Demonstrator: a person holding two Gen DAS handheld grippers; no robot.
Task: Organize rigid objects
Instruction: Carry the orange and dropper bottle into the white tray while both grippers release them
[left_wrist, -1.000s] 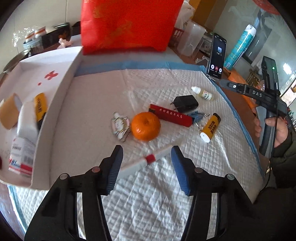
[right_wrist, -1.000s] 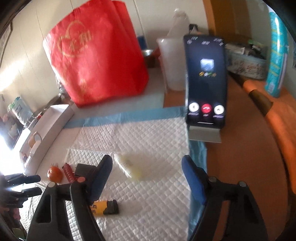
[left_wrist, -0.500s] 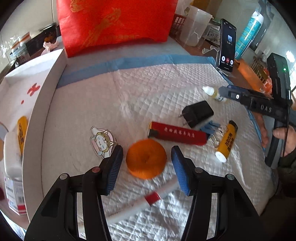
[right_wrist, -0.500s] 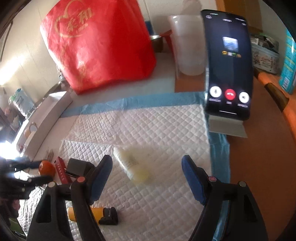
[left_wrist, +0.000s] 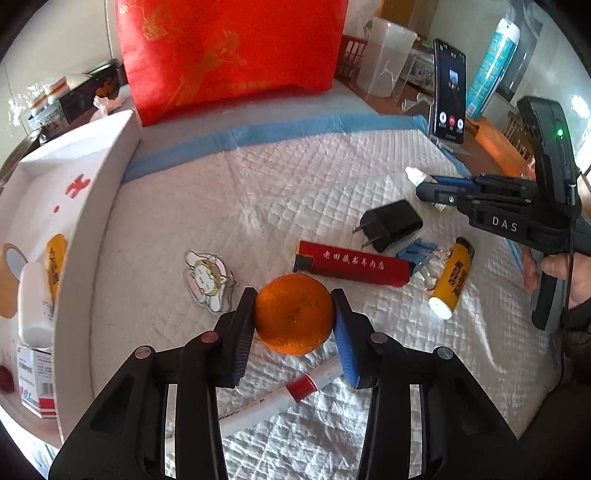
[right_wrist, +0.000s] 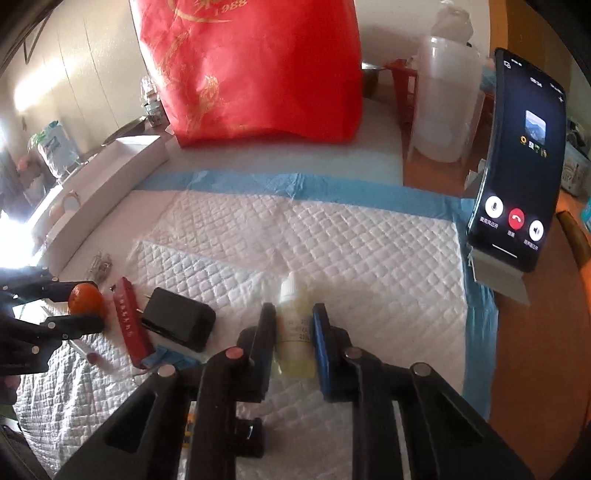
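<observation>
My left gripper (left_wrist: 294, 317) is shut on an orange (left_wrist: 293, 318) that rests on the white quilted pad (left_wrist: 258, 192). My right gripper (right_wrist: 294, 325) is shut on a small white dropper bottle (right_wrist: 293, 332) lying on the pad; in the left wrist view only the bottle's white cap (left_wrist: 413, 175) shows past the right gripper (left_wrist: 436, 188). The orange also shows far left in the right wrist view (right_wrist: 85, 301).
On the pad lie a red box (left_wrist: 351, 263), a black charger (left_wrist: 391, 223), a yellow tube (left_wrist: 452, 277), blue clips (left_wrist: 415, 251), a cartoon keychain (left_wrist: 207, 278) and a white pen (left_wrist: 280, 398). A white tray (left_wrist: 92, 221) stands left, a red bag (left_wrist: 229, 51) behind, a phone (right_wrist: 517, 177) on the right.
Both grippers have closed: the left moved forward onto the orange, the right moved forward and down onto the dropper bottle.
</observation>
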